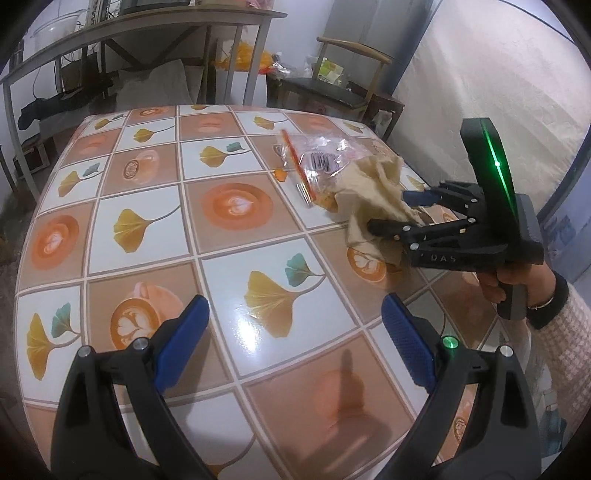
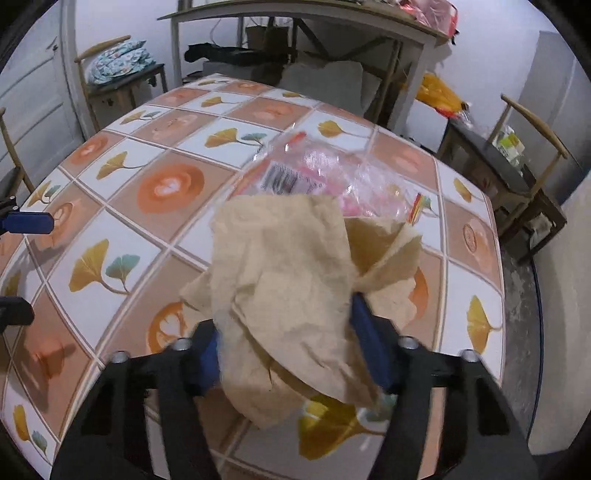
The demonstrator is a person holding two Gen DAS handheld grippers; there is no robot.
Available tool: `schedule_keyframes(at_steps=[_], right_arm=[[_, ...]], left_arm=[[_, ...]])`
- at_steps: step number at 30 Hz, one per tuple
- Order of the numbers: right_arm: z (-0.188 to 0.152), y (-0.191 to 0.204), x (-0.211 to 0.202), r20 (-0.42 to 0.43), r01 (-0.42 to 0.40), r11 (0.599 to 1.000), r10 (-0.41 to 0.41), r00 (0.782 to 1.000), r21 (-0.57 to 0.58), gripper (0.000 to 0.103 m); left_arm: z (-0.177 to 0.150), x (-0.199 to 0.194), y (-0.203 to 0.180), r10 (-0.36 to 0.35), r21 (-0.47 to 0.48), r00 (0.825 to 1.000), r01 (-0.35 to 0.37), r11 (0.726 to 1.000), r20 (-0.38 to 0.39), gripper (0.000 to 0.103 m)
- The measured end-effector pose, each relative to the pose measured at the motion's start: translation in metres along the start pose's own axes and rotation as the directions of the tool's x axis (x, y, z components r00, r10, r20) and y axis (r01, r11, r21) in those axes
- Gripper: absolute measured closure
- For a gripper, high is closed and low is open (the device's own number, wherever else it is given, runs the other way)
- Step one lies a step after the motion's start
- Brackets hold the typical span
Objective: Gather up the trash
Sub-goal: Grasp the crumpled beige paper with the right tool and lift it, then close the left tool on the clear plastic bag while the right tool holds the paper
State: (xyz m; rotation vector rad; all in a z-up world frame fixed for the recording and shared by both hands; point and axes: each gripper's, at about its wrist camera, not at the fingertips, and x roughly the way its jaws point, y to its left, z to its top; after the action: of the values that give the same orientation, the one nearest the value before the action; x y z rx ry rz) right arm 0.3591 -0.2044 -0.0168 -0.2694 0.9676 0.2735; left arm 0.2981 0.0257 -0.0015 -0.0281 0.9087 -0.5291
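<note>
Where the trash sits: as I read the right wrist view, the tissue point(image 2: 288, 295) fills the centre, crumpled and beige, lying between my right fingers and spilling over the table.
Tissue, other view: right of centre in the left wrist view point(image 1: 373, 192), bunched against the tips of the right gripper.
Bag: a clear plastic bag point(image 2: 325, 173) with pink print and a barcode lies just beyond the tissue, upper centre of the right view; the tissue overlaps its near edge. In the left view it is upper right of centre point(image 1: 314, 162), with an orange strip along one side.
Right gripper: I see it point(image 2: 286, 339) closed in on the tissue, a blue pad pressing the paper on each side. From the left view it point(image 1: 402, 206) comes in from the right edge, held by my right hand point(image 1: 517, 277).
Left gripper: low in its own view point(image 1: 291, 328), fingers spread wide, nothing between them, above bare tiles. Its blue pad shows at the left edge of the right view.
Table: tile-patterned top with coffee cups and ginkgo leaves point(image 1: 147, 221), glossy.
Surroundings: a chair point(image 1: 343, 85) at the upper right of the left view; a metal-framed desk point(image 1: 147, 29) along the top.
</note>
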Motion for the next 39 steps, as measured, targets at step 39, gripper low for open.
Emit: schedule_keyframes(at_steps=[39], right_arm=[[-0.141,-0.104,-0.090,0.257,-0.408,0.768,0.319,0.912,0.494,0.093]], left_arm=[[0.126,0.152,-0.137,-0.174,0.530,0.962,0.263,0.806,-0.212,0.013]])
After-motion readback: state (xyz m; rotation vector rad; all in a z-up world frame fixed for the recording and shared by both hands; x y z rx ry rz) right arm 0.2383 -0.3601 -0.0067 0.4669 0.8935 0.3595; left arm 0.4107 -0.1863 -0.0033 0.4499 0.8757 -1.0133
